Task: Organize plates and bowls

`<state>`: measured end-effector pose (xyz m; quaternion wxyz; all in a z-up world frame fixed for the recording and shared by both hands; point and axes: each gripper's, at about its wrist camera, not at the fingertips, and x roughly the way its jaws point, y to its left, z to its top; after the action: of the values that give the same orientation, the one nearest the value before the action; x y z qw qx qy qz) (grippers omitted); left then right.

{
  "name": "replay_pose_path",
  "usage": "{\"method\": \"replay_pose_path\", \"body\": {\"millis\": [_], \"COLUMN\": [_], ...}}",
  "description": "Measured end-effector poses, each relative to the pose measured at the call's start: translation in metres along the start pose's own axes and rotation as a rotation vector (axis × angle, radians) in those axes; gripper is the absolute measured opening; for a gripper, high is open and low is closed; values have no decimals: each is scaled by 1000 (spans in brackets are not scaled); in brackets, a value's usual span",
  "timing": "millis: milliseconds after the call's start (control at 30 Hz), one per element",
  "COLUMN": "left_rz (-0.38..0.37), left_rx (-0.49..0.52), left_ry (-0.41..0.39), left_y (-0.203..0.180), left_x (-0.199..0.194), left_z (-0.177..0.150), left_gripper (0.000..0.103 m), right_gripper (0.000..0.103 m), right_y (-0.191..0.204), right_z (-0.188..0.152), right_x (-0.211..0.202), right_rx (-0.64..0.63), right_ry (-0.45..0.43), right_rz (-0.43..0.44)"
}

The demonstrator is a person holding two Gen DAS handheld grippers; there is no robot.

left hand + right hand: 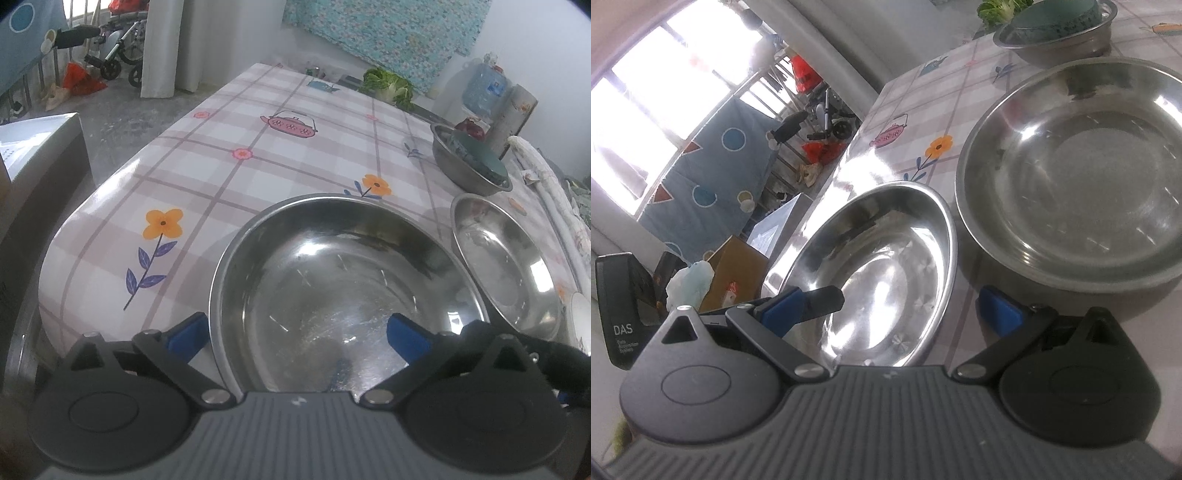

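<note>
Steel bowl (347, 291) sits low centre in the left wrist view, flat on the bench (221, 166), empty. The left tongs (295, 336) are spread wide across its near rim, one blue finger outside the wall at lower left and the other over the inside. The pads touch nothing and nothing is held.

A second steel dish (506, 266) is just beside it at right, rims nearly touching. A third steel bowl (469, 162) further back at upper right has a dark green bowl (476, 155) nested in it.

In the right wrist view the right tongs (890, 310) are also apart and empty. They hang low over the near bowl (879, 280), with the dish (1071, 177) at upper right.

Step, as I judge it: gathering the steel pieces into one stack, with neither loose one gripped yet. Next move calls for pinching one rim between the pads, lifting it level and lowering it into its neighbour. The thin, slick rim may slip.

Writing: "DAS" in white on the black device (617, 314) at lower left. The small lines under it are too small to read. No brand is legible on the bowls. Cardboard box (731, 280) has red print, unreadable
</note>
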<state>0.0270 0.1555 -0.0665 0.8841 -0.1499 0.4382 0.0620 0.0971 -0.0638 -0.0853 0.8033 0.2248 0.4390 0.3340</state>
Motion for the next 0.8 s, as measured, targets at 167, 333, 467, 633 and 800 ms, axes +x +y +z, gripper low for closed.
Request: {"method": "replay_pose_path", "body": {"millis": [167,333,467,633,800], "left_rz": [-2,-8,-7,-25,-94], "left_rx": [-14,-19,-18,-9,-110], "left_ry": [-5,-9,-12,-30,-94], "left_y": [1,3,2,5,20], "left_x": [2,2,2,1,-4], "left_z": [-1,-1,-1,-4,-10], "left_gripper": [103,103,103,103,103], "right_gripper": [102,102,102,102,102], "right_y": [0,0,0,0,0], "right_z": [0,-1,-1,-1,-1], "right_x": [0,0,1,0,0], "right_rx": [7,10,17,22,20], "right_ry": [-3,-5,-7,-7,-7], "right_rz": [3,5,7,10,9]}}
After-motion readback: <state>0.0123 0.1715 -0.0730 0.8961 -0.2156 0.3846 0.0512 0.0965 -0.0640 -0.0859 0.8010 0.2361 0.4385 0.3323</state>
